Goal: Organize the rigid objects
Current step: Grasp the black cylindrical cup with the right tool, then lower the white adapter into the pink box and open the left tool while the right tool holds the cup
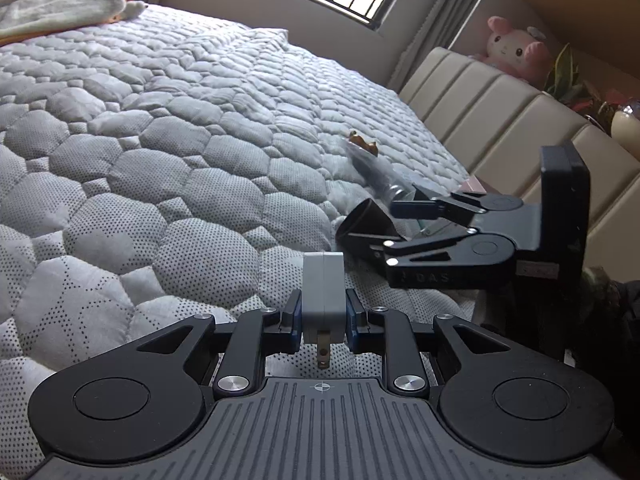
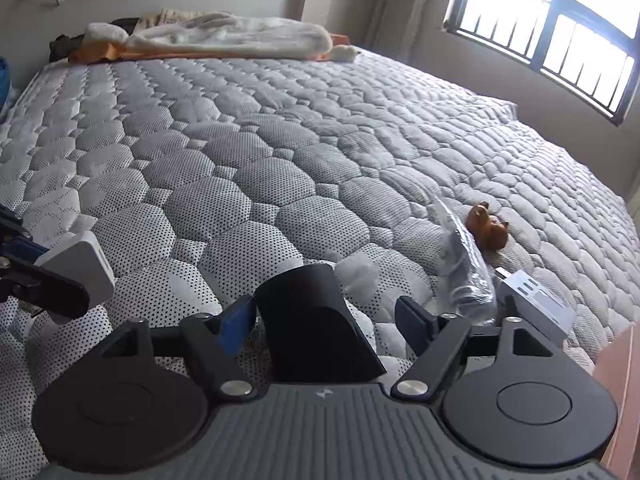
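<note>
The left claw point(image 1: 323, 316) pinched a small grey plug point(image 1: 323, 292) between its blue pads, its metal prongs pointing back at the camera, just above the bed point(image 1: 160, 140). The right claw point(image 2: 326, 318) was spread — a black cone-shaped thing point(image 2: 316, 320) sat between its fingers, with gaps on both sides, so nothing pressed it. Close by on the quilt lay a clear plastic bag point(image 2: 464, 264), a little brown toy animal point(image 2: 488, 228) and a white box point(image 2: 536, 300) — all near each other.
</note>
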`<control>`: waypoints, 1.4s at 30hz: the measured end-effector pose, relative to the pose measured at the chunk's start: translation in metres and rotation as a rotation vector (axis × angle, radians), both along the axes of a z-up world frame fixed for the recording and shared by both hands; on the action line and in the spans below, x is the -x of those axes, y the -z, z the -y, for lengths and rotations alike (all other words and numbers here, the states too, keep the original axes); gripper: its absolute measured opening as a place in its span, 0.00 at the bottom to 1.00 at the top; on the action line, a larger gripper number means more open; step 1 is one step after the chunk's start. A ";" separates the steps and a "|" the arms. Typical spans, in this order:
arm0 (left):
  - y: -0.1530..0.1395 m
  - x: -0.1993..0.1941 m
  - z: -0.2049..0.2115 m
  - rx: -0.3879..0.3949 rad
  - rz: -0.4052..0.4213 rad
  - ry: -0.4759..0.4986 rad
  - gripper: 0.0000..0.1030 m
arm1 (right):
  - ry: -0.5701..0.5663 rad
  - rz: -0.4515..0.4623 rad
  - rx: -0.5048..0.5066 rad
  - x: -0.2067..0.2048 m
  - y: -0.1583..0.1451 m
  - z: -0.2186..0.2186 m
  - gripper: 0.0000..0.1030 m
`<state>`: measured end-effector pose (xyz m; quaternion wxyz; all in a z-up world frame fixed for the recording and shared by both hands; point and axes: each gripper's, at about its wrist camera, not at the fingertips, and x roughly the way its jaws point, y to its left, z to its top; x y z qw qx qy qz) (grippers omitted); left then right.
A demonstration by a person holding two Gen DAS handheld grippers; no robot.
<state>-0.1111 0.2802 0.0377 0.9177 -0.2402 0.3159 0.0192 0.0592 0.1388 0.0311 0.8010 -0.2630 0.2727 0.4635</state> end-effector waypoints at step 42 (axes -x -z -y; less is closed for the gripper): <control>-0.090 -0.187 0.282 -0.141 0.086 0.435 0.23 | 0.614 0.074 -0.245 0.137 -0.029 0.342 0.49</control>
